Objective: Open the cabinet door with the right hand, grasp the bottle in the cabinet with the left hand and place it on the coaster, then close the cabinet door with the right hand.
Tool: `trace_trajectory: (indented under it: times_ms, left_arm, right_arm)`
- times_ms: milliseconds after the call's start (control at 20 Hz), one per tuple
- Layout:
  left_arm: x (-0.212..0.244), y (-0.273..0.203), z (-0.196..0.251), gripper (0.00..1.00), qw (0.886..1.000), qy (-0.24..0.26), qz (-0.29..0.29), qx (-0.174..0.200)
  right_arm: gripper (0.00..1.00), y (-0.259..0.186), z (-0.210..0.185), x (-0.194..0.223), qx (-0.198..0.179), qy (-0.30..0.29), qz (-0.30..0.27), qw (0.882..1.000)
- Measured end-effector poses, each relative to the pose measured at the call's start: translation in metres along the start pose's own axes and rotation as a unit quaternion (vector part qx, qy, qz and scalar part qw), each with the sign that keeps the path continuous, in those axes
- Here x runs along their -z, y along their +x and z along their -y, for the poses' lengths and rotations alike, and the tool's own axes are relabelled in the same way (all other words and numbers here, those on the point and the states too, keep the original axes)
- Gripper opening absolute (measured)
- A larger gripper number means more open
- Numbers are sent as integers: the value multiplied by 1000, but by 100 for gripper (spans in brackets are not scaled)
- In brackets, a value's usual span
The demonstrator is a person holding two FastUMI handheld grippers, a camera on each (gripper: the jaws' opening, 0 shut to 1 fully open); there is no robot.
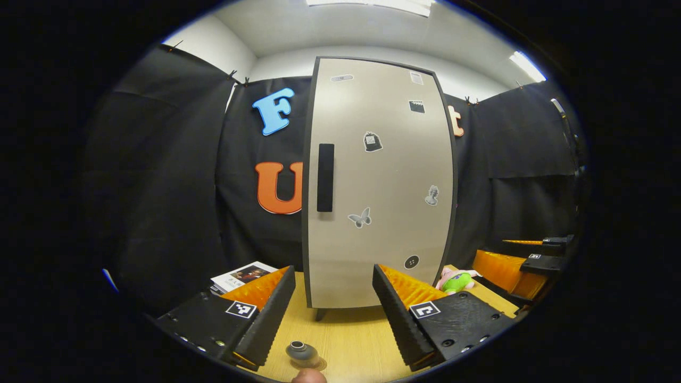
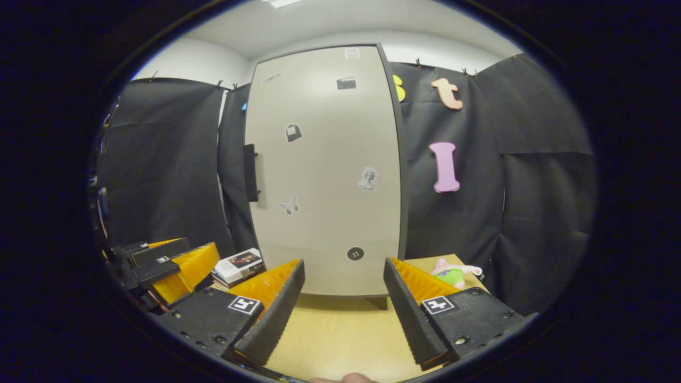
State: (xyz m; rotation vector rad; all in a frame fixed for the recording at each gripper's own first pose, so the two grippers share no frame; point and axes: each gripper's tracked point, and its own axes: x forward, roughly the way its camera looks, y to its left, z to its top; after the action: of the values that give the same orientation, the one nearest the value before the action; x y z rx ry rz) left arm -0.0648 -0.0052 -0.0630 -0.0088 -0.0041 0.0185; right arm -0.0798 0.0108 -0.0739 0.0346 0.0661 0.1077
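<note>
With both the left gripper (image 1: 332, 314) and right gripper (image 2: 343, 306) held spread before the closed cabinet door (image 1: 380, 181), a small grey round object (image 1: 302, 352) is seen in the left gripper view.

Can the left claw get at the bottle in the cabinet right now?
Probably not. The cabinet door is shut, its handle untouched, so it blocks the inside. The left claw hangs open over the table.

Shut cabinet door (image 1: 380, 181) blocks the way in; bare tabletop (image 1: 351, 340) before it lies open
</note>
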Motion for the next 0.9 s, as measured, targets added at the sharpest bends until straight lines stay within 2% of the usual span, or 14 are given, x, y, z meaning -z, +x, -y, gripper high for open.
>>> trace_trajectory:
  times_ms: [100, 150, 250, 300, 400, 500, 550, 650, 900]
  left_arm:
    - [0, 0, 1, 86, 1000, -4, -1, 3]
    - [-1, -1, -1, 82, 1000, -2, -1, 2]
    - [3, 0, 5, 79, 1000, -3, -7, 12]
    - [5, 0, 7, 78, 1000, -6, -10, 15]
    - [4, 0, 4, 80, 1000, 0, -8, 9]
    - [1, 0, 2, 88, 1000, 11, -6, 0]
    - [4, -1, -3, 91, 1000, 21, -10, -11]
    - [5, 1, -1, 92, 999, 28, -11, -10]
    - [4, -2, 5, 92, 1000, 24, -9, -1]
  right_arm:
    - [94, -2, 4, -2, 10, -11, 0, 1000]
    - [80, -3, 5, -6, 12, -17, 7, 1000]
    - [75, -2, 5, -9, 10, -22, 13, 1000]
    - [69, -2, 2, -9, 5, -16, 16, 1000]
    - [80, -2, -2, -16, 16, -10, 24, 1000]
    - [97, -1, 3, -21, 22, -9, 29, 999]
    - [100, 0, 4, -21, 22, -6, 29, 999]
    - [97, -2, 5, -19, 23, -1, 25, 999]
    - [100, -4, 5, -10, 15, -10, 16, 1000]
